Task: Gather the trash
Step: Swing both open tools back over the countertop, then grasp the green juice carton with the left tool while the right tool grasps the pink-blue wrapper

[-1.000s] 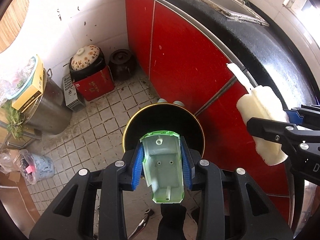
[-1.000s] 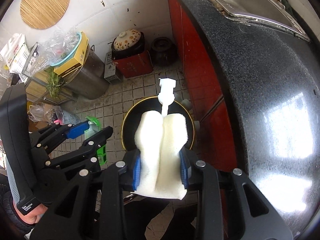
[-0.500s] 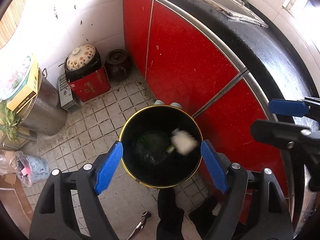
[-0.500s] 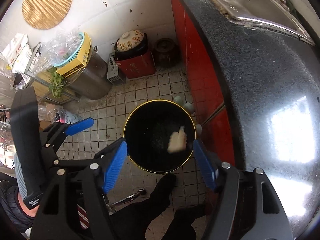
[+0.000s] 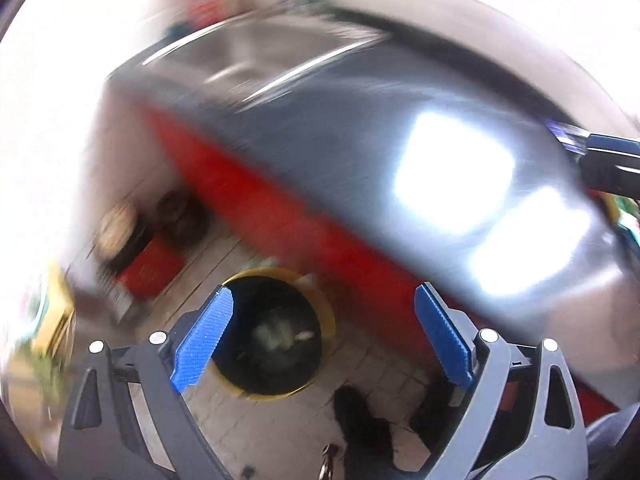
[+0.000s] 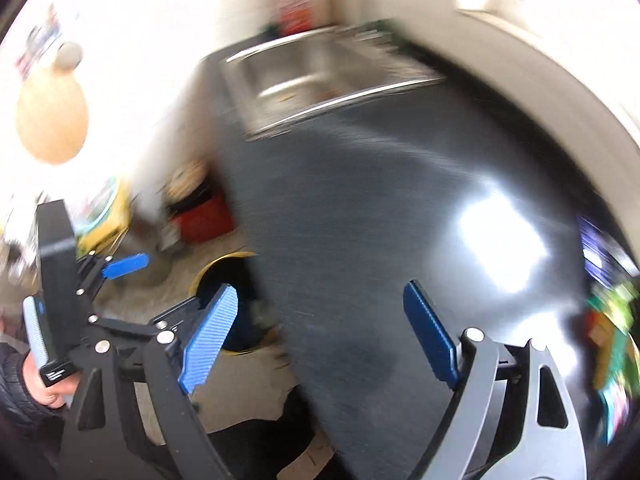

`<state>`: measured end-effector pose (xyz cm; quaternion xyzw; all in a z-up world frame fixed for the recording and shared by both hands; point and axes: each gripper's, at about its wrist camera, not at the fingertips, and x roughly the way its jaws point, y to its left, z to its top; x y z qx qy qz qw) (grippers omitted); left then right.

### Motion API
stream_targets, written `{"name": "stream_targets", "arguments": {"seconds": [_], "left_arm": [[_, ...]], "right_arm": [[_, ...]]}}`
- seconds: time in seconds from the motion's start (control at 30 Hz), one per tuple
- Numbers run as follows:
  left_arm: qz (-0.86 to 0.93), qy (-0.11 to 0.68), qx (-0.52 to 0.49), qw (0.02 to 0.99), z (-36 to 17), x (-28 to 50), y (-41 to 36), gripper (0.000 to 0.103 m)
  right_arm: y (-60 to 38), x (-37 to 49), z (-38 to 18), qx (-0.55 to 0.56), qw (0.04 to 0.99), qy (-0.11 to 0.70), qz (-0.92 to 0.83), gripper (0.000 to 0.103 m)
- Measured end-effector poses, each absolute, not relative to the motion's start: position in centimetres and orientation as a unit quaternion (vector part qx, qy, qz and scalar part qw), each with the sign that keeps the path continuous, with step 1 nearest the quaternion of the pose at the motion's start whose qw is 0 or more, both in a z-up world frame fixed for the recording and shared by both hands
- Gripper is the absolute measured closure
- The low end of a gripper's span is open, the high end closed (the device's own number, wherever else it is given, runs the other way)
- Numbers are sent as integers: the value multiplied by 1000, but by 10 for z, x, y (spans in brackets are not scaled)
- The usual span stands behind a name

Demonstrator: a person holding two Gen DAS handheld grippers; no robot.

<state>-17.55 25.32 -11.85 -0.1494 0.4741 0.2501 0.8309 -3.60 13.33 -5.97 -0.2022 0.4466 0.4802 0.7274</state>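
Looking over dark stone counter [image 6: 400,208], glare-streaked & badly blurred, w/ steel sink [image 6: 316,76] set in at far end, red cabinet front [image 5: 280,216] running below. Sitting on tiled floor just beside that front: black bin w/ yellow rim [image 5: 276,332], prob. parked there so stuff can be dropped straight down off counter edge. Showing pale trash bits [image 5: 280,332] lying at bin bottom, too blurred to ID. Holding left gripper [image 5: 324,344] above bin, jaws spread wide, gripping nothing. Hanging right gripper [image 6: 320,340] over counter edge, likewise wide open & empty. Spotting colourful clutter [image 6: 612,336] at counter's right end, maybe next trash, can't tell.
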Motion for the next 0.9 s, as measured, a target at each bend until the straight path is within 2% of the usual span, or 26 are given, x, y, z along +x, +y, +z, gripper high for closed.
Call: {"name": "stream_targets", "arguments": {"seconds": [0.2, 0.47, 0.7, 0.9], "left_arm": [[92, 456, -36, 885, -83, -53, 136, 13], [-41, 446, 34, 894, -68, 40, 0, 13], [-73, 458, 78, 882, -77, 80, -48, 13], [-54, 474, 96, 874, -89, 129, -41, 13]], "right_arm": [[-8, 32, -35, -134, 815, 441, 350, 20], [-181, 80, -35, -57, 862, 453, 221, 20], [-249, 99, -51, -42, 862, 464, 199, 20], [-254, 127, -71, -49, 849, 481, 213, 20]]}}
